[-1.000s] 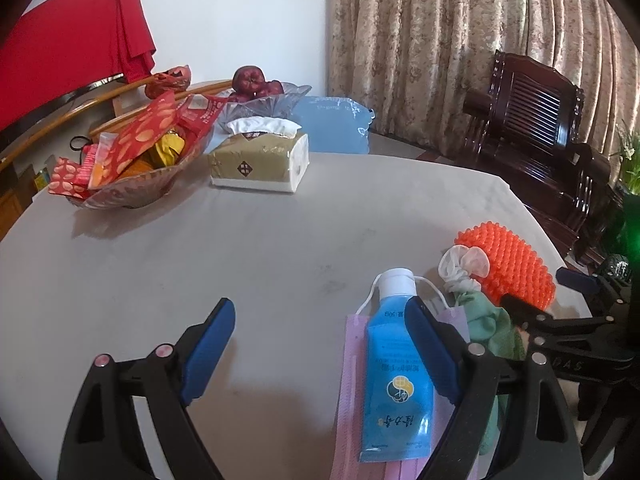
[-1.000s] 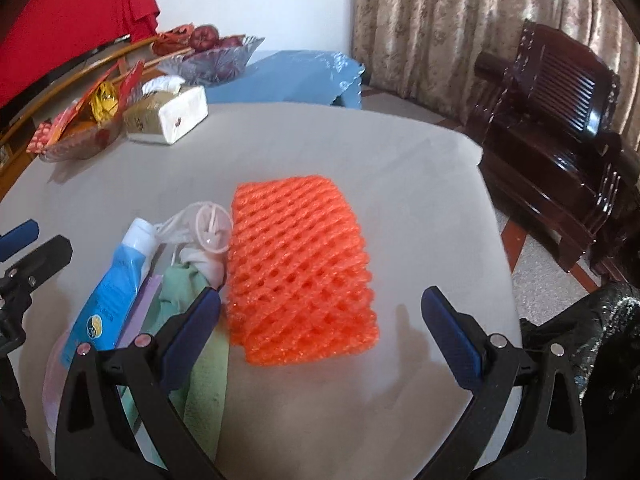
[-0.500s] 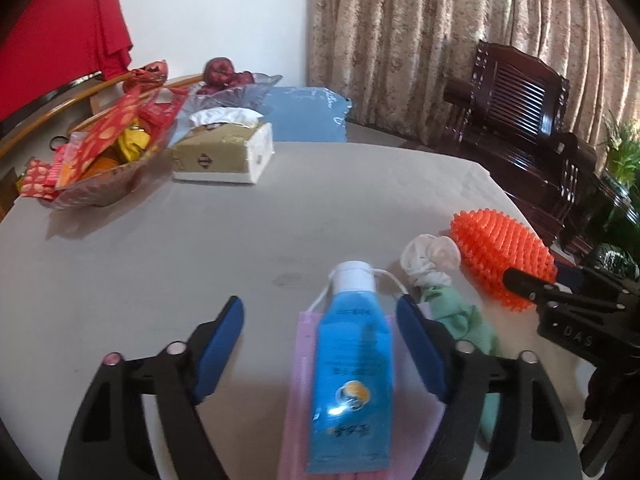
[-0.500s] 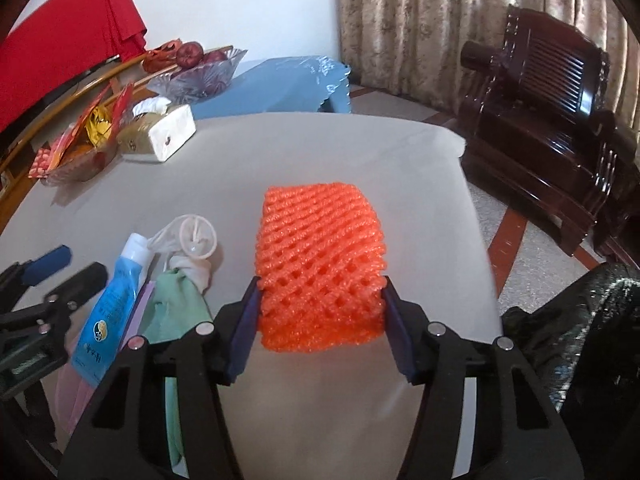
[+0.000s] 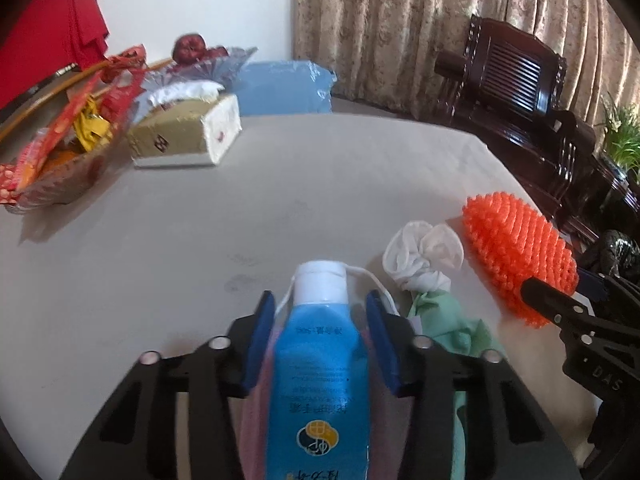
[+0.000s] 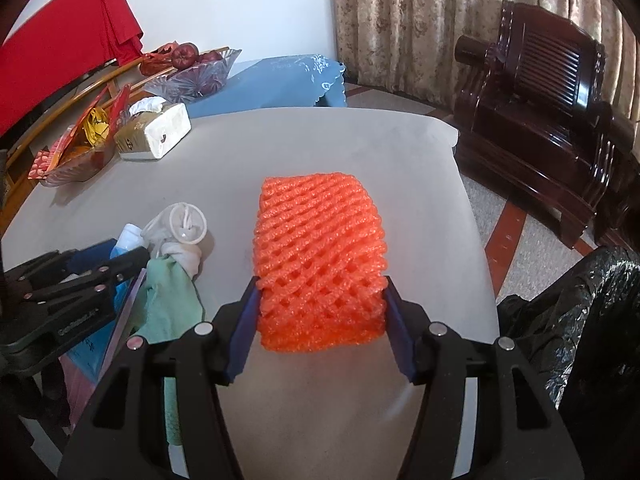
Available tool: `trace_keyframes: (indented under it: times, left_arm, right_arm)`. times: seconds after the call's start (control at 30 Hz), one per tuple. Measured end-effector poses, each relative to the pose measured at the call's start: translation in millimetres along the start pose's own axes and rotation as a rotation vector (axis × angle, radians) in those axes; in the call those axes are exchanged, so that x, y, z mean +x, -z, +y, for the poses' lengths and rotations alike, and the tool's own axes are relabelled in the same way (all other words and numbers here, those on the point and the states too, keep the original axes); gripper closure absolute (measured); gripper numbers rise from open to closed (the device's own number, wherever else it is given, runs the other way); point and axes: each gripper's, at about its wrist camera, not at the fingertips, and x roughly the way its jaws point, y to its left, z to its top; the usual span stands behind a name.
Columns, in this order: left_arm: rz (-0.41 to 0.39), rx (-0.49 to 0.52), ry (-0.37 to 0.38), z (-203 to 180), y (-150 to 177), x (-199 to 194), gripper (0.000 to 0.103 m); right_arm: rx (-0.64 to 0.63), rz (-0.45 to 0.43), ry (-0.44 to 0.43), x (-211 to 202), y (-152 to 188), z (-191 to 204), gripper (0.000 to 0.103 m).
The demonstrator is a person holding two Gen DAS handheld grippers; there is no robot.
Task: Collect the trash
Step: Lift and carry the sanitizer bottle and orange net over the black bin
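Low in each frame, the left gripper (image 5: 321, 334) is closing around the blue bottle (image 5: 320, 376) while the right gripper (image 6: 320, 328) clamps the orange foam net (image 6: 320, 256), both lifting trash off the table (image 6: 360, 152).

I see my left gripper (image 5: 320, 344) closing | blue bottle (image 5: 320, 384) between its jaws, pads not clearly touching | pink mask (image 5: 256, 412) beneath it | orange foam net (image 5: 516, 256) right of the jaws

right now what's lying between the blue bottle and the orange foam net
A knotted white cloth and a crumpled green cloth lie between the blue bottle and the orange foam net; both wrist views show them.
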Motion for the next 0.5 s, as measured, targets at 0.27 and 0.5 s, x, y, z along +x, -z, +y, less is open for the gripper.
trace_keyframes:
  times: [0.27,0.5]
  left_arm:
    - [-0.005,0.001,0.018,-1,0,-2,0.065]
    - [-0.053,-0.004,0.047,1,2,-33,0.066]
  right_arm:
    - [0.002,0.002,-0.003,2,1,0,0.046]
    - [0.002,-0.021,-0.011,-11,3,1,0.048]
